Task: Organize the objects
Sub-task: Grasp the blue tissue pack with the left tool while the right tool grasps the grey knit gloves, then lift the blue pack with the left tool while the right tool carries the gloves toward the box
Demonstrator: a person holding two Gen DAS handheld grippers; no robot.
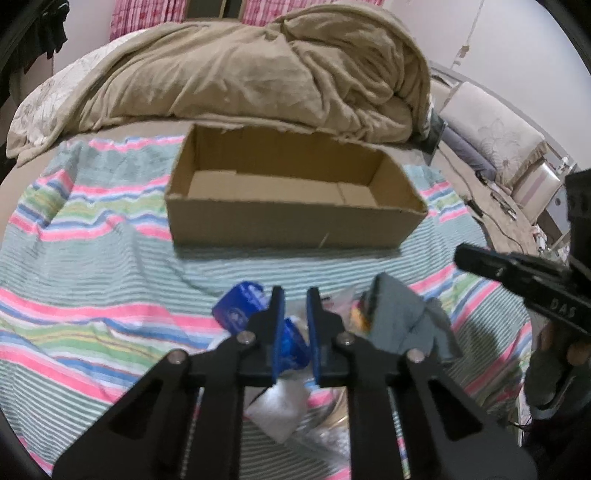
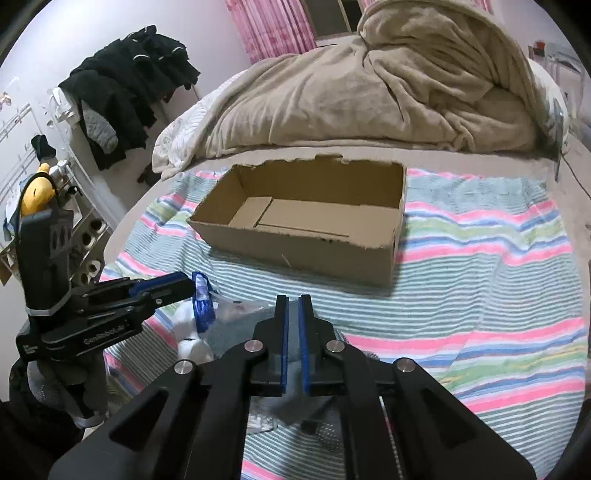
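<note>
While both grippers hang low over the near edge of the bed, the stock reads as below.

Cardboard box (image 1: 295, 206): open top, nothing seen inside, flaps flat on floor of box. Sits on striped towel, mid bed, well apart from the pile of items. Top rim torn on far side.

Striped towel (image 1: 92, 258): pink/green/blue/white stripes, spread over bed, wrinkled. Carries box + items.

Left gripper (image 1: 294, 295): jaws a narrow gap apart, blue pads facing. Nothing clamped that can be seen; blue packet shows betw. and below the fingers, contact unclear. Seen side-on in right wrist view (image 2: 184, 282), tips just beside the packet.

Right gripper (image 2: 294, 301): jaws nearly together, slim gap, grey cloth shows through gap; whether pinched, cannot tell. In left wrist view it shows at right edge, side-on (image 1: 480, 258), gap not readable.

Blue packet (image 1: 240, 306): blue w/ white print, near edge of towel, left of grey cloth. Also in right wrist view (image 2: 203, 299), standing on edge.

Grey cloth (image 1: 399, 314): folded, partly raised, on towel beside packet, right of left gripper.

White bag (image 1: 277, 410): clear/white plastic, under left gripper, blurred.

Orange item (image 1: 358, 315): small, betw. packet and cloth, too blurred to name.

Beige blanket (image 1: 258, 74): heaped behind box, touching its far rim.

Dark clothes (image 2: 125, 88): piled on rack, left of bed.

Pink curtain (image 2: 273, 26): far wall.
</note>
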